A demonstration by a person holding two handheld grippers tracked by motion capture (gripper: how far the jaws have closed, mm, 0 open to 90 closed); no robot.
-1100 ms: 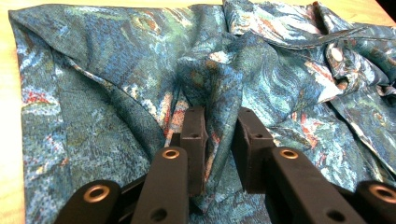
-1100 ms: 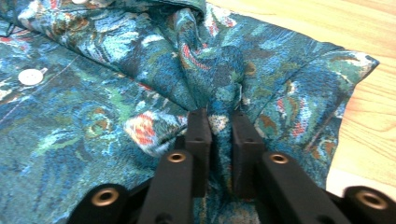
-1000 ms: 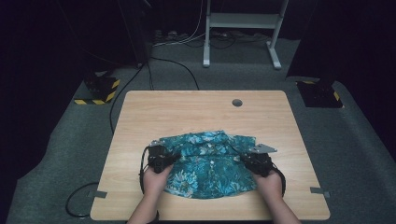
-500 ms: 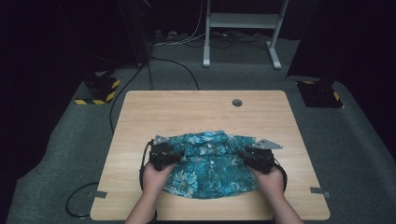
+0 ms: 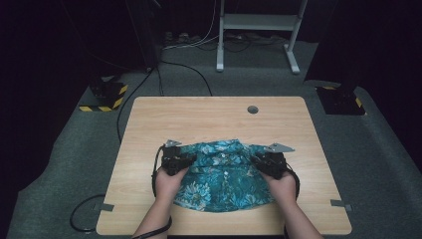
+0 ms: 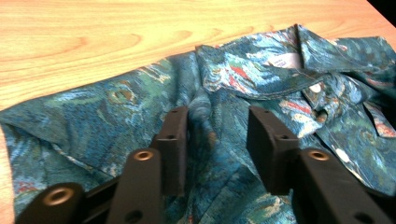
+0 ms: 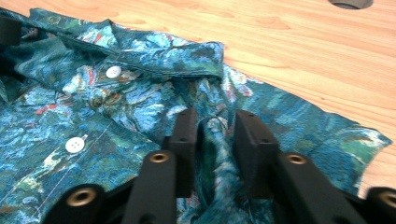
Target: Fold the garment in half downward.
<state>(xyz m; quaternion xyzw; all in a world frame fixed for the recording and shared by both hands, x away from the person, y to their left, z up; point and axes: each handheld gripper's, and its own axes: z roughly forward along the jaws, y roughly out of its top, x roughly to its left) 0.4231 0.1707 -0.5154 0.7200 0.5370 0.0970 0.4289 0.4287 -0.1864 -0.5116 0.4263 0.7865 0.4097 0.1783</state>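
Note:
A teal flower-print shirt (image 5: 224,174) lies folded on the wooden table (image 5: 199,114), collar toward the far side. My left gripper (image 5: 188,159) sits at its left shoulder, my right gripper (image 5: 259,160) at its right shoulder. In the left gripper view the jaws (image 6: 217,114) have just been closing and pinch a raised fold of the shirt (image 6: 116,102) beside the collar. In the right gripper view the jaws (image 7: 212,116) have just been closing too, with a ridge of shirt (image 7: 70,116) squeezed between the pads. White buttons (image 7: 74,143) run down the front.
A round cable hole (image 5: 253,109) is in the tabletop at the far right. Bare wood surrounds the shirt. Beyond the table stand a white frame (image 5: 259,30), two black floor bases with hazard tape (image 5: 104,94), and cables on the carpet (image 5: 84,219).
Both hands have edged slightly away from the person along the shirt's shoulders, the right a bit higher. The shirt has kept its place on the table.

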